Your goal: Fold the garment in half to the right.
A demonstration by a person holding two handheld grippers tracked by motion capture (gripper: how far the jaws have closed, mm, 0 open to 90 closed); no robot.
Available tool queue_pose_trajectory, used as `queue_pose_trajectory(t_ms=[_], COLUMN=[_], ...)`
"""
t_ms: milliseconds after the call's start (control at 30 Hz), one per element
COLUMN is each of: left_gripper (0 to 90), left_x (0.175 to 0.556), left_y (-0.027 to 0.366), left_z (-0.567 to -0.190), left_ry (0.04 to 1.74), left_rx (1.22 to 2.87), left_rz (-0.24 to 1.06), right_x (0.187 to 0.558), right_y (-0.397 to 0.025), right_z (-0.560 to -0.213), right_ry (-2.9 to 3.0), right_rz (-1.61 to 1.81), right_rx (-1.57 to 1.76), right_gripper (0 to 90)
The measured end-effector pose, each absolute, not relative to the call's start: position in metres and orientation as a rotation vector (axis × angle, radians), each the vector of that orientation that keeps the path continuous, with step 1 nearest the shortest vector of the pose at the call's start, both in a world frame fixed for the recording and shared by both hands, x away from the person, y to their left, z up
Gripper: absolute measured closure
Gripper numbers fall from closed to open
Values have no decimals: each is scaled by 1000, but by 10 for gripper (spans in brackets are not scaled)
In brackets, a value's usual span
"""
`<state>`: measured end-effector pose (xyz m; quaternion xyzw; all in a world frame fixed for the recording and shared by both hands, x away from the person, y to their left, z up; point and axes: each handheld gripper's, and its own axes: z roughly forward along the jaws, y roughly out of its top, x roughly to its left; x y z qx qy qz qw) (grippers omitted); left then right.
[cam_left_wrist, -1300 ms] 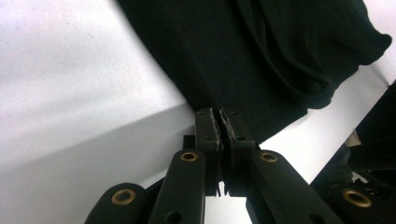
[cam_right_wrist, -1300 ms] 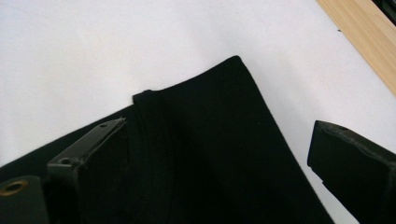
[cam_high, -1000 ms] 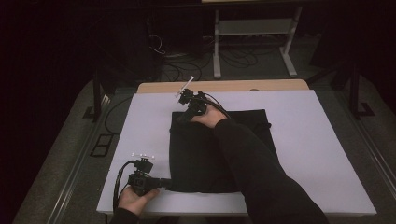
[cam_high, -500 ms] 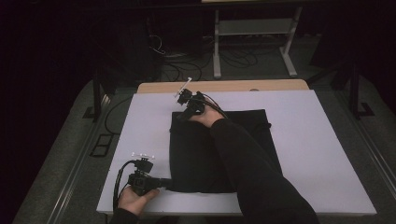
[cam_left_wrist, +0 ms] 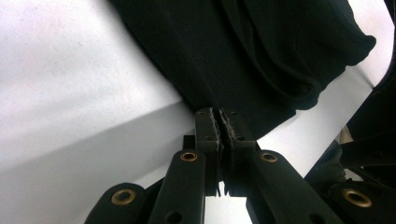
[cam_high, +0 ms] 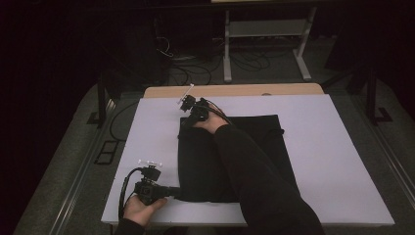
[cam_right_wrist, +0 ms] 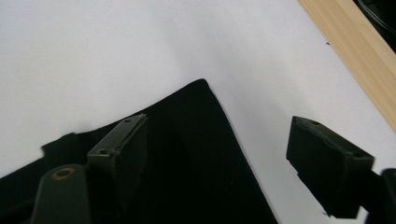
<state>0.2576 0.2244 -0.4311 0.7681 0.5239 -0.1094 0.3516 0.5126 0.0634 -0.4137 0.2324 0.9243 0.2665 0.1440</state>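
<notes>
On the white counter (cam_high: pixel 342 161) we saw a black cloth (cam_high: pixel 205 166) lying lengthwise from near edge to far edge; our left claw (cam_left_wrist: pixel 220 122) pinched its near-left corner, and our right claw (cam_right_wrist: pixel 217 154) gaped over its far-left corner.

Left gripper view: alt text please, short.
The left gripper, jaws shut, pinches the edge of a black cloth that lies rumpled on a white table cover.

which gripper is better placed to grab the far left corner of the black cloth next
Probably the right gripper: its jaws stand open right at that corner of the black cloth. The left gripper is busy, shut on the cloth's near edge.
</notes>
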Motion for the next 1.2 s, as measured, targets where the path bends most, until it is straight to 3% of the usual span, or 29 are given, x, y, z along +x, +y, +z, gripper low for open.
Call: queue_pose_trajectory(t_ms=[733,1000,1133,1200], left_gripper=[852,851,851,851], left_x=[259,259,259,259], left_y=[224,224,223,223], left_z=[-431,-431,-431,-431], left_ry=[1339,1341,1343,1345], left_rx=[2001,1999,2000,1999], left_rz=[-291,-290,-290,-289], right_x=[527,528,524,523], right_y=[73,73,76,77], right_z=[-431,-431,-429,-429], right_ry=[2715,2758,2747,2741], right_rz=[714,775,730,719], right_rx=[770,791,764,737], right_gripper=[356,650,838,861])
